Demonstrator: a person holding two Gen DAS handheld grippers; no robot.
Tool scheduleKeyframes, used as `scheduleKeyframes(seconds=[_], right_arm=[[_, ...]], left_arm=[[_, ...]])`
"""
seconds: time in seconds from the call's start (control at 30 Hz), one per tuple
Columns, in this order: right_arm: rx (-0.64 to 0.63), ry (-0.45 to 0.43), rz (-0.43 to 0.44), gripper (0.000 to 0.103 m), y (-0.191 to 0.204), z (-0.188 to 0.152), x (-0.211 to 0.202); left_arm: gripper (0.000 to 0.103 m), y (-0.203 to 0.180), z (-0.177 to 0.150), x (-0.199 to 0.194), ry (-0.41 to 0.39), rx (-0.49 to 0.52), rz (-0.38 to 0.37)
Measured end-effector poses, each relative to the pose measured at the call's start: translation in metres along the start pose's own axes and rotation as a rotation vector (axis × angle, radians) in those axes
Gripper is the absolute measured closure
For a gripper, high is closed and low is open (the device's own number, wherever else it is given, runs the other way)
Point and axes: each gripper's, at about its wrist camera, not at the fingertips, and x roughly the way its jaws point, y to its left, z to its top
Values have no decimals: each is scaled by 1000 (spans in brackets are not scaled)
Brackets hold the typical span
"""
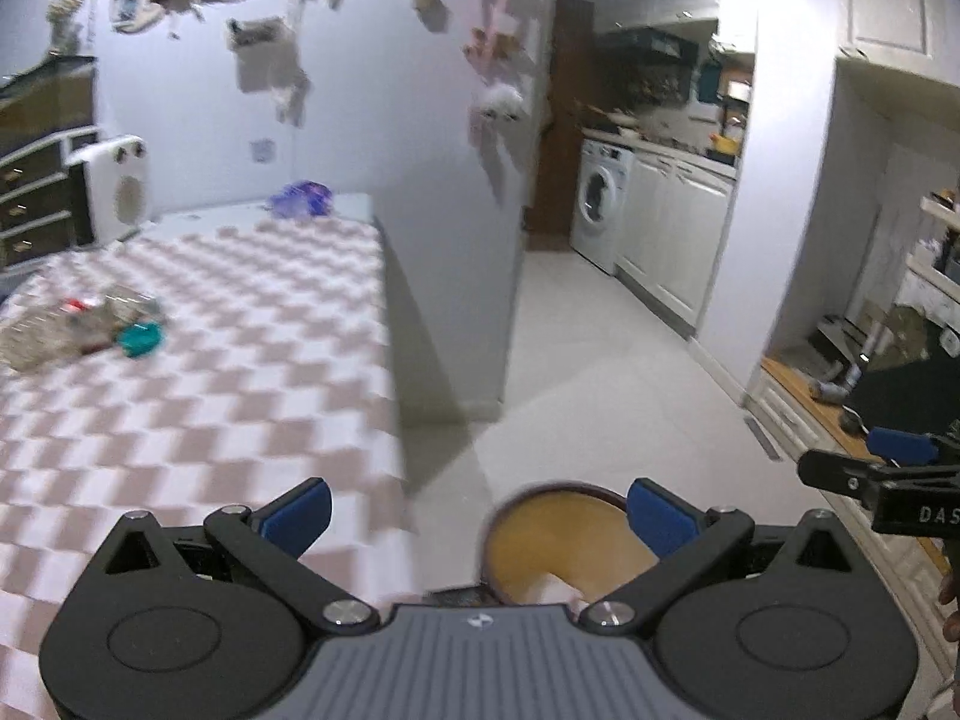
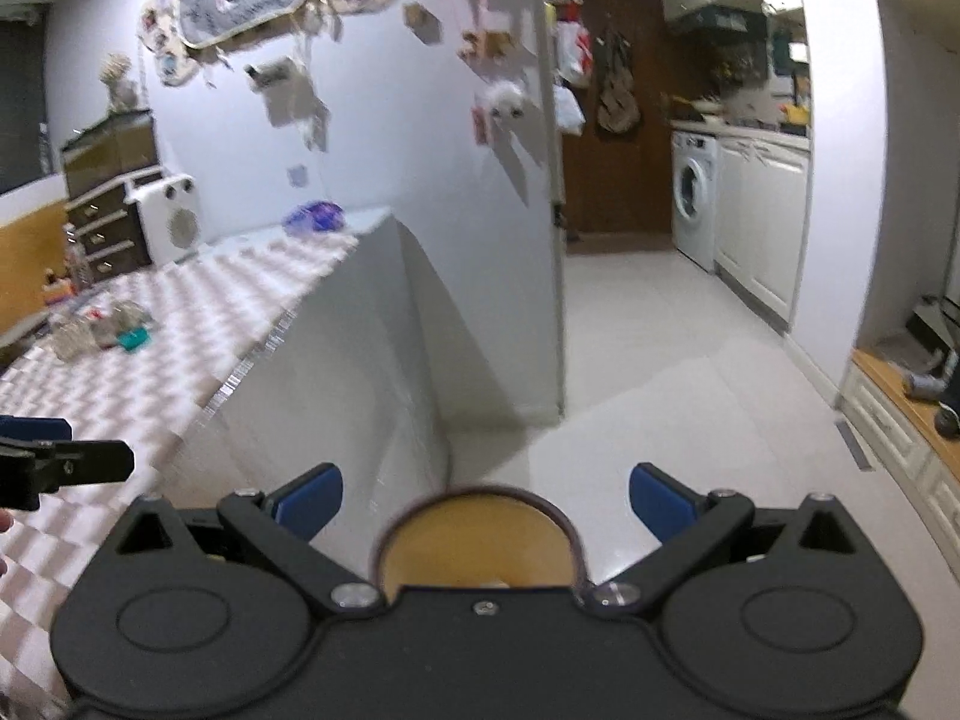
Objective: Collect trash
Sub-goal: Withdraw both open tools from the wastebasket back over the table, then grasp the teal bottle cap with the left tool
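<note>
Below both tongs: one bin (image 2: 480, 546); on table (image 1: 198, 396), one trash pile (image 1: 84, 330).

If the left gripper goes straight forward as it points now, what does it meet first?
Probably the table edge, or nothing until the white wall behind it. The left gripper is open and empty, aimed about along the table's right edge, with the bin below it. Depth is unclear in this blurred view.

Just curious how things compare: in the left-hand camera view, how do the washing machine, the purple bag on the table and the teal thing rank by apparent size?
1. Washing machine, clearly largest.
2. Purple bag and teal item: look alike; blur and differing distance prevent ranking.
</note>
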Motion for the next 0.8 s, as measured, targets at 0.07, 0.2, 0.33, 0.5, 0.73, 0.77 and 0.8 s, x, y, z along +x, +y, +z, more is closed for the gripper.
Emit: scheduleKeyframes(seconds=[0.07, 0.2, 0.33, 0.5, 0.73, 0.77, 0.8], right_arm=[[-11, -8, 15, 0, 15, 6, 5], [-39, -16, 54, 0, 46, 17, 26], [-64, -11, 102, 0, 76, 25, 48], [-86, -26, 162, 0, 113, 39, 71], [-99, -56, 237, 0, 157, 75, 110], [-92, -57, 254, 0, 162, 81, 117], [-87, -55, 268, 0, 167, 86, 124]], left_arm=[[0, 21, 7, -5, -16, -8, 38], [0, 69, 21, -11, -38, -43, 112], [0, 117, 33, -11, -57, -80, 177], [0, 167, 50, 8, -64, -88, 254], [0, 216, 66, 77, -77, 8, 227], [1, 220, 67, 89, -73, 19, 238], [2, 226, 67, 103, -69, 29, 251]])
